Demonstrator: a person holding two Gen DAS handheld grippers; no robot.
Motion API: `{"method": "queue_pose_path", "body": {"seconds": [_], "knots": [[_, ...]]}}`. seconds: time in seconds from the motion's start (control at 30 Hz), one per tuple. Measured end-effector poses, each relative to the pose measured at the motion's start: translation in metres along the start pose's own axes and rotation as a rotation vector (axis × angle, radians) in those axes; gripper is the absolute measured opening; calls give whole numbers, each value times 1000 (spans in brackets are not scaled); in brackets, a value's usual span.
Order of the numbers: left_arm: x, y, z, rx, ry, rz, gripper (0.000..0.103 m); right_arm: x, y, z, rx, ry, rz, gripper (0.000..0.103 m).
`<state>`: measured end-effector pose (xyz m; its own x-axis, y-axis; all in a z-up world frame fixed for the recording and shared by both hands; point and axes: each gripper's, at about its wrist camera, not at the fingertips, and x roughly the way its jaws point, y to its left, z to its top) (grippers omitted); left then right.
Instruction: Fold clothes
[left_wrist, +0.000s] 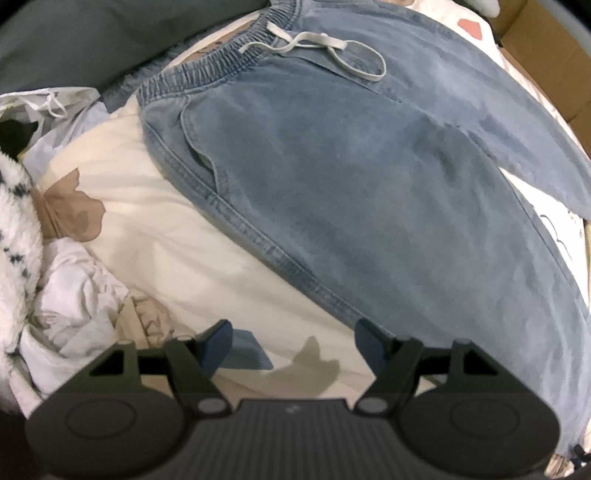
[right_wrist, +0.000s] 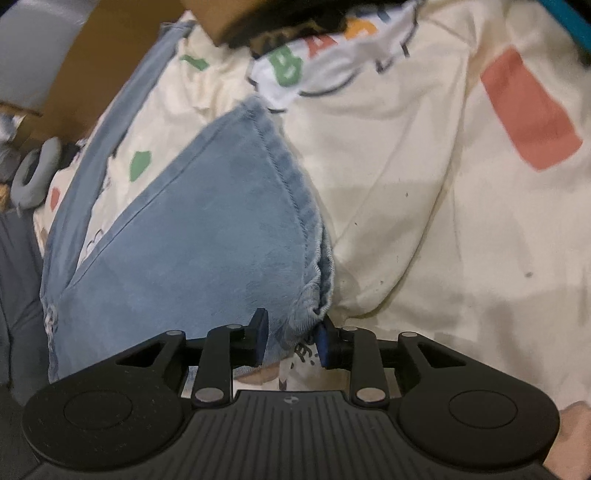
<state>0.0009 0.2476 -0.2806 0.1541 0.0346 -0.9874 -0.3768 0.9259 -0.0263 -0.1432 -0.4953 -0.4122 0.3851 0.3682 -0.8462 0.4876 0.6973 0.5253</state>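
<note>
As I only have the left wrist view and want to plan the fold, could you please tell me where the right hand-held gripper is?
Observer: The right hand-held gripper sits at the hem end of the jeans leg.
Operator: Has it got hold of the hem?
Observer: Its jaws stand narrow with the hem corner between them; whether the pads pinch it, I cannot tell.
Operator: Anything lying past that hem?
Observer: A white garment with coloured letters lies beyond it.

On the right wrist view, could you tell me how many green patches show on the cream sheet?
2: one green patch sits left of the jeans' hem, another lies near the top. More may be hidden under the jeans.
</note>
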Motion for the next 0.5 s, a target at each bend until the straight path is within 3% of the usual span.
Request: {"method": "queue_pose_path", "body": {"seconds": [0.07,0.13,0.4,0.5], "knots": [[0,0,2,-6,-5,-6,75,3,-2,1,32,-2,12,24],[0,-1,4,-6,-11,-11,75,0,0,4,44,-9,21,8],[10,4,7,-38,-33,-42,76,-31,15,19,45,-67,90,8],[11,9,8,-73,-78,-62,75,-33,19,21,47,-76,85,8]]}}
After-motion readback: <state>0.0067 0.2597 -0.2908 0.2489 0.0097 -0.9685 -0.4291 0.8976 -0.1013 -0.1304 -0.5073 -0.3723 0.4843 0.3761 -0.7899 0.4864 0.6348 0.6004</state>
